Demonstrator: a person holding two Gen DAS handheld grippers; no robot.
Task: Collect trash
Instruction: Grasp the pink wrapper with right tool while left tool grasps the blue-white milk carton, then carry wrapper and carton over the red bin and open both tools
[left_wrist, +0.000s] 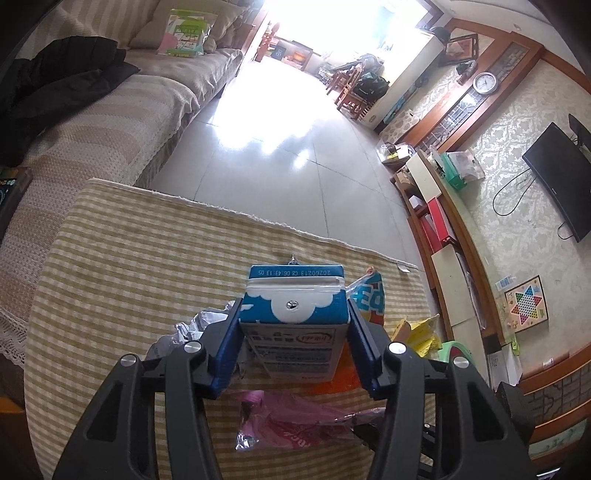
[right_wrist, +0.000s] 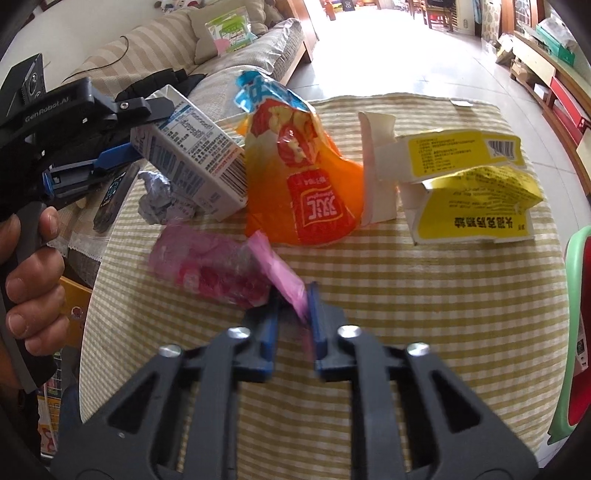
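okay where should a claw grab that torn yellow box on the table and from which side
Take the torn yellow box by its upright white flap at the left end, coming from above. The flap is a thin standing panel that claw fingers can straddle; the crumpled yellow body looks too wide.

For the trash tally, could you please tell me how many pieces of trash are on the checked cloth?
5: milk carton at left, crumpled paper beside it, orange snack bag in the middle, torn yellow box at right, pink wrapper in front. More may be hidden.

Blue-and-white carton (left_wrist: 293, 317), pink bag (right_wrist: 221, 273), orange-red wrapper (right_wrist: 306, 184), yellow box (right_wrist: 476, 184), green-checked tablecloth (right_wrist: 406, 295).
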